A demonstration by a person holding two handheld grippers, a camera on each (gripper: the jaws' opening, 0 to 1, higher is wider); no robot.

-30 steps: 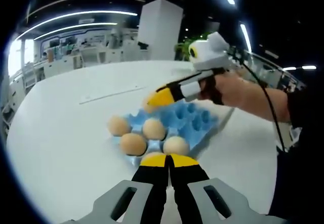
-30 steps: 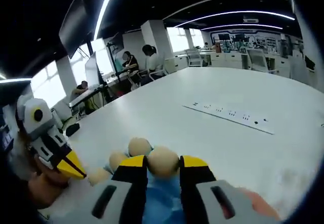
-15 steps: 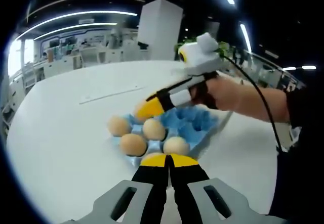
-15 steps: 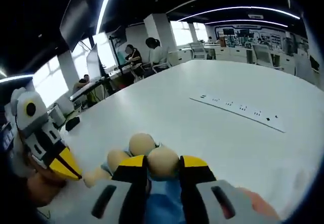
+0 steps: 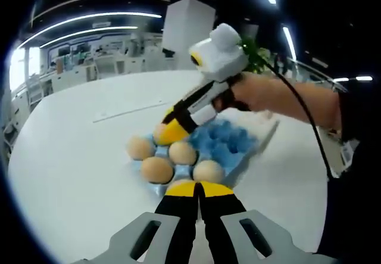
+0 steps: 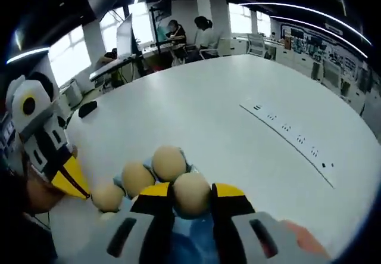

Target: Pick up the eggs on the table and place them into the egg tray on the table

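Right gripper point(image 6: 191, 195), clamping an egg point(image 6: 191, 193), is now dipping toward the egg tray point(image 5: 235, 145)'s far cup beside four seated eggs; left gripper point(image 5: 199, 186) pinched, idle.

No legible text, label, brand, number or sign is to be found in either view.

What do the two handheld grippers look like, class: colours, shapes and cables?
Left gripper: two black jaws with yellow tips on a grey body. Right gripper: yellow-tipped jaws, black-and-white body, white boxy top with a yellow ring, and a black cable trailing back.
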